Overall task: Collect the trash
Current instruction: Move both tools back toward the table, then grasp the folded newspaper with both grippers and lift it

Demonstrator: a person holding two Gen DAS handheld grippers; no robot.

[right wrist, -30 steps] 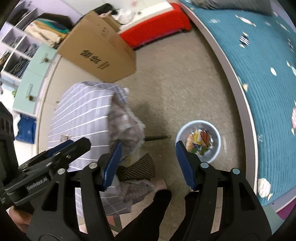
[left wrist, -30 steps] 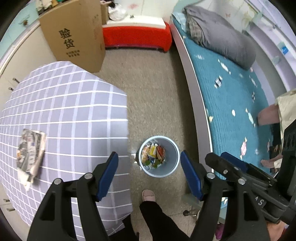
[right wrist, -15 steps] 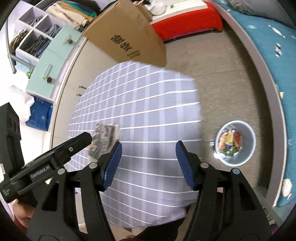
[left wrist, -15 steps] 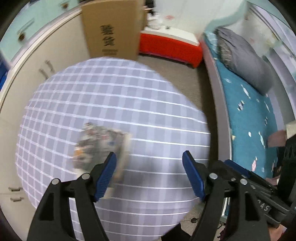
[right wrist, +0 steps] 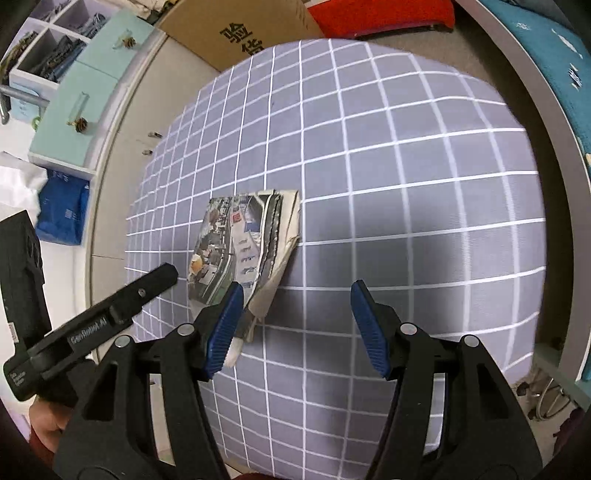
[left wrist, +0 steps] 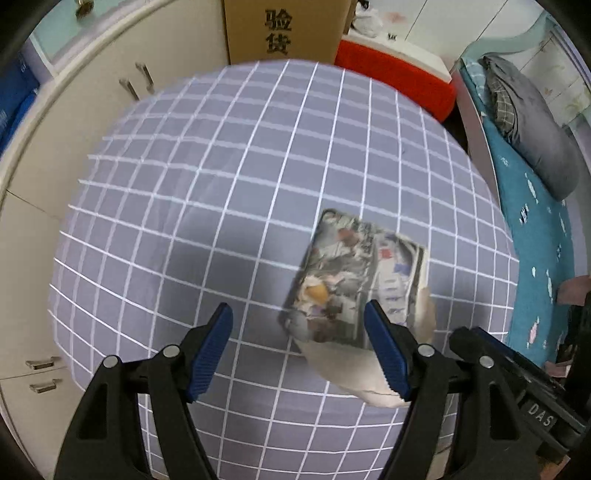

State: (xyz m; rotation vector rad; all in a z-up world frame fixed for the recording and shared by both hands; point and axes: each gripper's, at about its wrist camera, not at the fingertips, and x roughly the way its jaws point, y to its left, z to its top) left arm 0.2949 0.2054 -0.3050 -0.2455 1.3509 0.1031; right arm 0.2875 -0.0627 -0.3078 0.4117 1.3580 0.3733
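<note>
A folded newspaper (left wrist: 356,282) lies flat on the grid-patterned tablecloth (left wrist: 229,177), near the table's front edge, untouched. The left gripper (left wrist: 299,350) hovers above it, jaws spread and empty, its right-hand finger over the paper's near corner. The right gripper (right wrist: 295,325) hangs just beside the paper, likewise spread and empty, probably standing clear while the left lines up the pickup

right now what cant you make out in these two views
- Folded newspaper: print is motion-blurred in the left wrist view and too small to read in the right wrist view.
- Its near edge: covered by a pad of the left claw and a pad of the right claw.
- Cardboard box: cut off by the top edge.
</note>
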